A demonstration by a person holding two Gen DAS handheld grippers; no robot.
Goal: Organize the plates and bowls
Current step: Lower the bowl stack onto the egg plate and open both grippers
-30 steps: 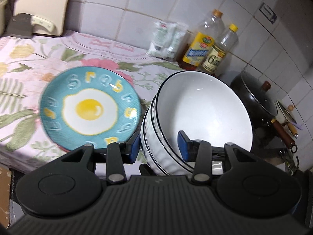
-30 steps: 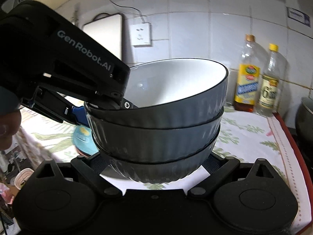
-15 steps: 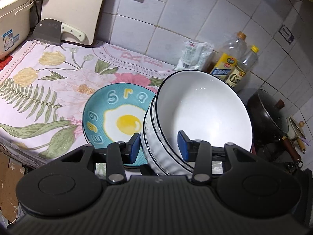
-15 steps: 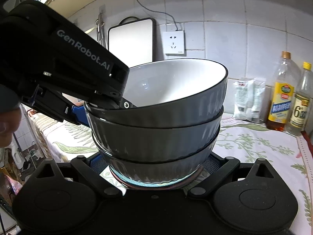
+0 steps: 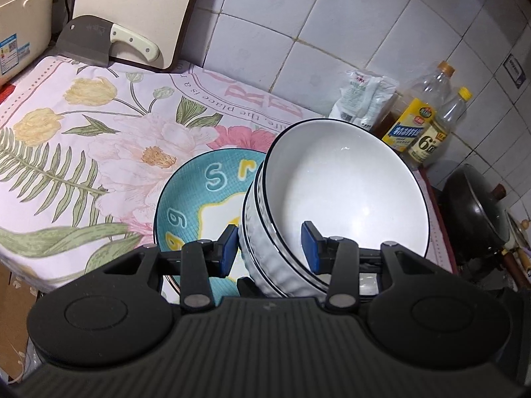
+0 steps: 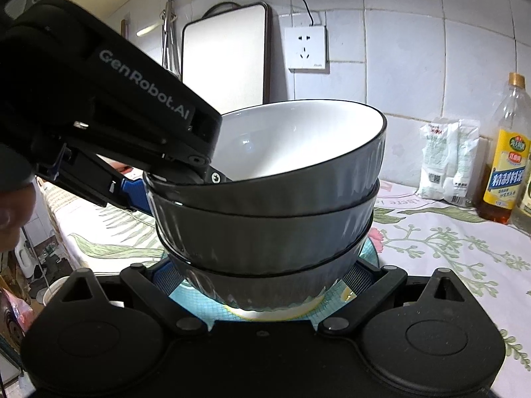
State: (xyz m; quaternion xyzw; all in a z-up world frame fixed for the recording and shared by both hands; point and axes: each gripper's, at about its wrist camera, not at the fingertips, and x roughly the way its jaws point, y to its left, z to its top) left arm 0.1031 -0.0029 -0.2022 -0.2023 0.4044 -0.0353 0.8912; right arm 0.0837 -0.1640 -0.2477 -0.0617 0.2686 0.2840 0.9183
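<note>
A stack of three white ribbed bowls (image 5: 345, 199) with dark rims hangs tilted just above a teal fried-egg plate (image 5: 186, 205) that lies on the flowered cloth. My left gripper (image 5: 270, 245) is shut on the stack's near wall, one blue pad inside the top bowl and one outside. In the right wrist view the bowl stack (image 6: 265, 205) fills the middle, and my right gripper (image 6: 262, 278) clasps the bottom bowl from both sides, its pads mostly hidden. The left gripper (image 6: 172, 187) bites the rim at the left there. The plate (image 6: 199, 298) shows under the stack.
A cleaver (image 5: 89, 39) leans on a cutting board (image 5: 139, 10) at the back wall, beside a white appliance (image 5: 23, 16). Two oil bottles (image 5: 411, 122) and a white bag (image 5: 365, 99) stand at the back right. A black lidded pan (image 5: 474, 212) sits past the counter's right edge.
Both grippers have carried the bowl stack sideways and slightly down. The plate, earlier well to the stack's left, now lies partly beneath it.
</note>
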